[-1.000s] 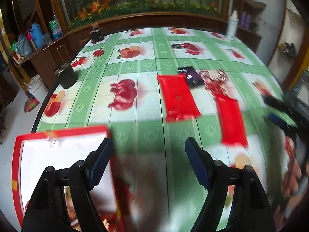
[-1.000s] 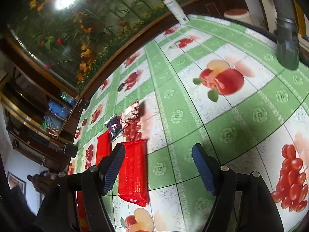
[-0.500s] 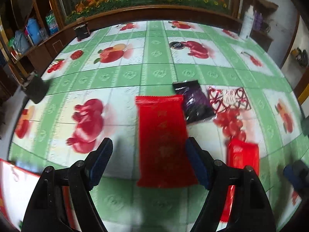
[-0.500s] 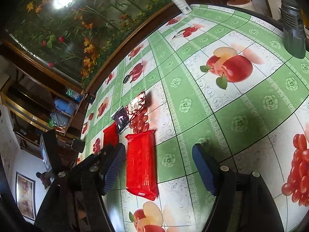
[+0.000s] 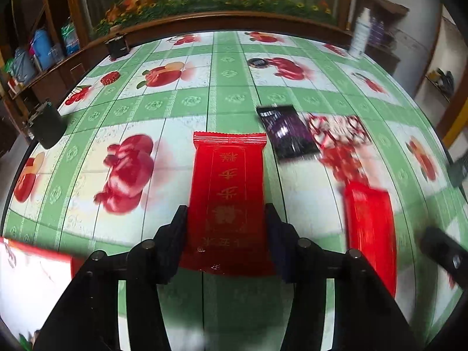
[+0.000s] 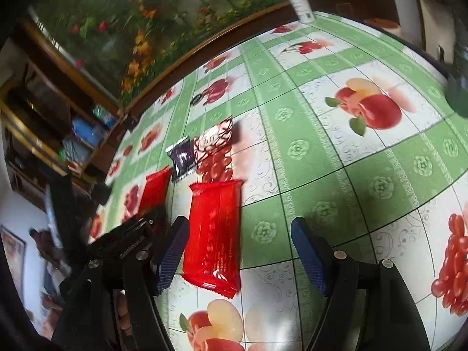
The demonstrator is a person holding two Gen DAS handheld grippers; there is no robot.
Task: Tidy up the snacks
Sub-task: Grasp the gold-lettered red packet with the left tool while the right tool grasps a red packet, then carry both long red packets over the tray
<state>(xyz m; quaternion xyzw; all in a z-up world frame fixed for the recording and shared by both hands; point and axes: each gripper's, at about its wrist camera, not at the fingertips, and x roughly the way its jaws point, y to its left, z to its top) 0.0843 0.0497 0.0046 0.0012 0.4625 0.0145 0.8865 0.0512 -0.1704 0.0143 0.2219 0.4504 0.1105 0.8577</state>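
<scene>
A red snack packet [image 5: 228, 201] lies lengthwise on the fruit-print tablecloth, between the fingers of my left gripper [image 5: 226, 234]. The jaws are closing and both pads touch its long edges. A second red packet [image 5: 368, 228] lies to its right. In the right wrist view this second packet [image 6: 215, 234] sits inside my open right gripper [image 6: 237, 251], close to the left finger, with nothing pressing on it. A dark purple packet [image 5: 286, 134] and a red-and-white patterned packet [image 5: 336, 128] lie side by side farther back. The left gripper's black body [image 6: 131, 239] shows over the first packet [image 6: 155, 190].
A white tray with a red rim [image 5: 44, 253] lies at the near left corner. A black cup [image 5: 46, 125] stands at the table's left edge and a white bottle [image 5: 359, 35] at the far right. A dark green object [image 6: 459, 96] stands at the right edge.
My left gripper has come forward and down from beside the tray onto the red packet, and its jaws have narrowed onto it. My right gripper has rolled and drawn nearer the second packet.
</scene>
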